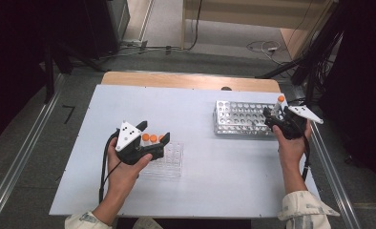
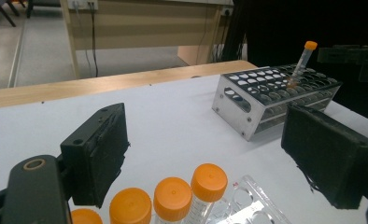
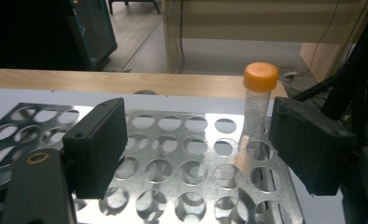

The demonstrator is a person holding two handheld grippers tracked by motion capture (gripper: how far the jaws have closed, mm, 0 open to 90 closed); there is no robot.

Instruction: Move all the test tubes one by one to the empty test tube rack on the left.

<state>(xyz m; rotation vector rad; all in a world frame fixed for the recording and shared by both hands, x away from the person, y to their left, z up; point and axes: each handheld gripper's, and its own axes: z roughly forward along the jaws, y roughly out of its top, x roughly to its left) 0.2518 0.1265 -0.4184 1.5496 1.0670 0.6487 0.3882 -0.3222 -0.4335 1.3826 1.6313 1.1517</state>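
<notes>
A clear plastic rack (image 1: 172,162) at the table's left front holds several orange-capped tubes (image 1: 150,138). My left gripper (image 1: 157,144) hovers open just over them; in the left gripper view the caps (image 2: 173,198) sit low between the wide-apart pads (image 2: 100,151). At the right, a perforated metal rack (image 1: 241,119) carries one upright orange-capped tube (image 1: 279,103). My right gripper (image 1: 276,117) is open at that rack's right end. In the right gripper view the tube (image 3: 258,100) stands in a hole just inside the right pad (image 3: 308,140), untouched.
The white table top (image 1: 200,191) ends in a wooden strip (image 1: 191,80) at the far side. Most holes of the metal rack (image 3: 173,158) are vacant. Cables and dark stands crowd the floor past the right edge.
</notes>
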